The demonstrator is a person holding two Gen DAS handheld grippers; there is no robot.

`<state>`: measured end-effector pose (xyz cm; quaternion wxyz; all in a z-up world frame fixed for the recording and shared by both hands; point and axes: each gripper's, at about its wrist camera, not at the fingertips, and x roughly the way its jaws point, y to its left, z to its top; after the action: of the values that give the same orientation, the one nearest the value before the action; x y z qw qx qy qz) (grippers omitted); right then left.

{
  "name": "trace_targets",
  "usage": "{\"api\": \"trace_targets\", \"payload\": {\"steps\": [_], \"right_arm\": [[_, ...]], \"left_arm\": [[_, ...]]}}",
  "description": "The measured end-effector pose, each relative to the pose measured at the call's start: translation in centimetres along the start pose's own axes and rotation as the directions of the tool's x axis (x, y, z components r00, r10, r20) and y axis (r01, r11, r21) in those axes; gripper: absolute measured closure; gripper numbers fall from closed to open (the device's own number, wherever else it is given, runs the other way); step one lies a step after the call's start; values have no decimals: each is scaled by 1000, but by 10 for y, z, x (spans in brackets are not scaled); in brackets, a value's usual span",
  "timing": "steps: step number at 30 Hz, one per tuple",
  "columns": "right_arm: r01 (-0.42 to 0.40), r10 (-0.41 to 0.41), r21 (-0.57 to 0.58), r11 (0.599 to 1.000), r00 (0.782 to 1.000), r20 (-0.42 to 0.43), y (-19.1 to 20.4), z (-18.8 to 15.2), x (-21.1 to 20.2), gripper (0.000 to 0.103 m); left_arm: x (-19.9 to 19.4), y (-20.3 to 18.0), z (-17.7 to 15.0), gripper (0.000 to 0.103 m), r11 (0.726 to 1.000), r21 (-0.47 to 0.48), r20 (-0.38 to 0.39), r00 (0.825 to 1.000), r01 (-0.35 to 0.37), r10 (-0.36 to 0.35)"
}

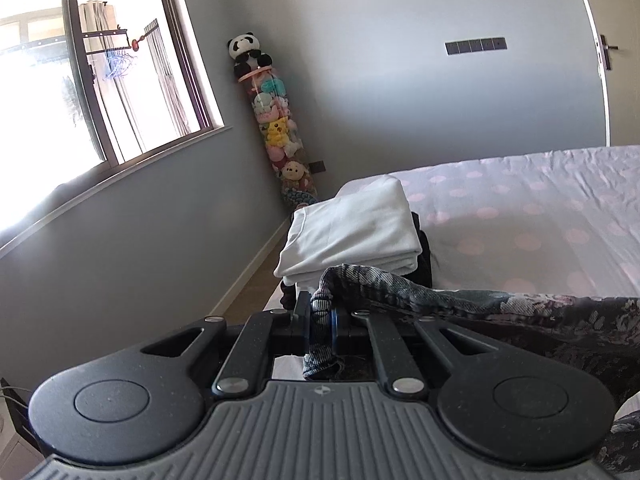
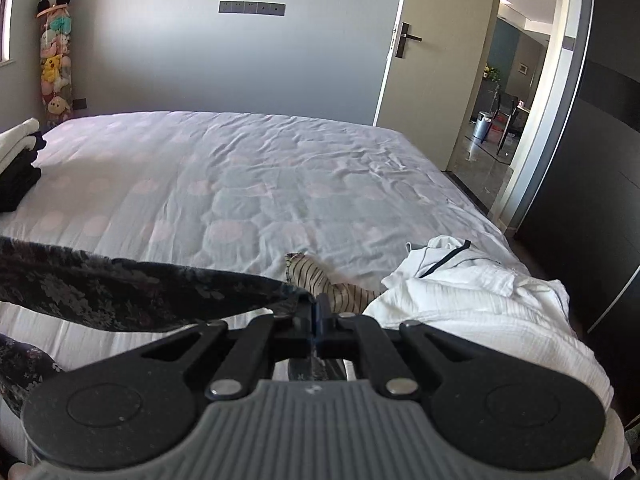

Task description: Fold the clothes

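Left hand-held gripper (image 1: 320,322) pinches a corner of the dark floral garment (image 1: 520,316). Right hand-held gripper (image 2: 316,320) pinches its other end. Folded white stack (image 1: 352,232) lies just ahead of the left one.

The left gripper (image 1: 320,322) pinches a dark floral patterned fabric garment (image 1: 500,312), just before a folded white cloth pile (image 1: 352,232) on the polka-dot bed sheet (image 1: 540,208).

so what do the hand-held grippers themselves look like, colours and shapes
Both look alike. The left hand-held gripper and the right hand-held gripper each have a grey ribbed body with a small emblem, two round matte-black lobes with disc caps, and black linkage bars with silver rivets. The fingers are black with blue pads. No cables or sleeves show.
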<state>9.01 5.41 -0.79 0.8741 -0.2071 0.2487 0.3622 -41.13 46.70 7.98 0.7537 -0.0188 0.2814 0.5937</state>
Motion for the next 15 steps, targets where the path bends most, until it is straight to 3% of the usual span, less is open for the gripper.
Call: {"api": "trace_targets", "payload": {"steps": [7, 15], "right_arm": [[-8, 1, -57, 998, 993, -117, 16, 18, 85, 101], [25, -67, -198, 980, 975, -211, 48, 53, 216, 101]], "left_arm": [[79, -38, 1, 92, 995, 95, -131, 991, -15, 28], [200, -101, -4, 92, 975, 222, -264, 963, -1, 61]]}}
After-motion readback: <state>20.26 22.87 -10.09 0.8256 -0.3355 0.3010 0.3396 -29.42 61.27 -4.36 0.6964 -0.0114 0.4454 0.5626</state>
